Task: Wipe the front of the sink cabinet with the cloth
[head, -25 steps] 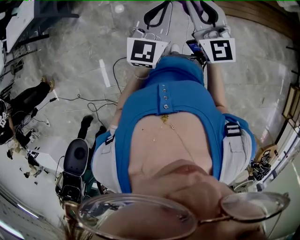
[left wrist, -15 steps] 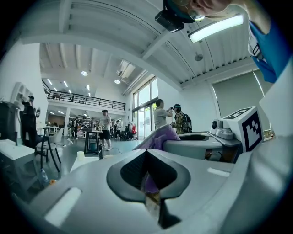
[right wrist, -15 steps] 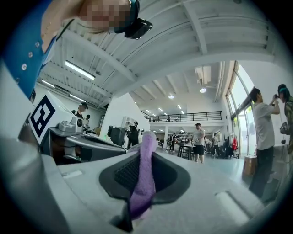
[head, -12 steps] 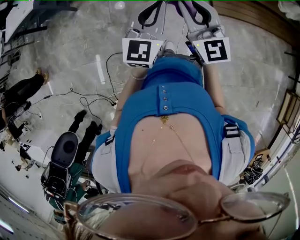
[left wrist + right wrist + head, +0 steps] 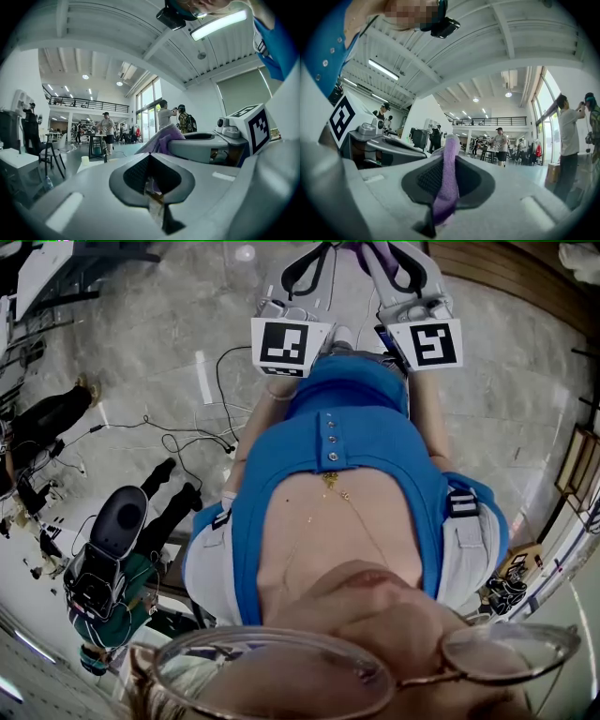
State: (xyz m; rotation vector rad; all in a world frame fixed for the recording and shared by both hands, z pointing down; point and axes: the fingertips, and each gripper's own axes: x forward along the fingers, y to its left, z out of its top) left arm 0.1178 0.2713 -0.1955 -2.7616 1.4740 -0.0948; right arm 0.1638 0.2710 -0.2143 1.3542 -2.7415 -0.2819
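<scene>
A purple cloth (image 5: pixel 447 183) stands pinched between the jaws of my right gripper (image 5: pixel 449 154), which is shut on it. From the left gripper view the same cloth (image 5: pixel 164 137) pokes up beside the right gripper's body (image 5: pixel 201 146). My left gripper (image 5: pixel 150 161) has its jaws together, with only a thin sliver showing in the gap. In the head view both grippers, left (image 5: pixel 309 266) and right (image 5: pixel 398 263), are held side by side in front of the person's body, pointing away over the floor. No sink cabinet shows in any view.
Loose cables (image 5: pixel 187 442) trail over the grey stone floor. A person in a dark cap (image 5: pixel 108 554) stands at lower left. A wooden strip (image 5: pixel 506 277) runs along the top right. People and a table (image 5: pixel 499 145) stand in the hall ahead.
Both grippers hold nearly the same place, only swaying slightly. The person in the dark cap at lower left has moved further left and down.
</scene>
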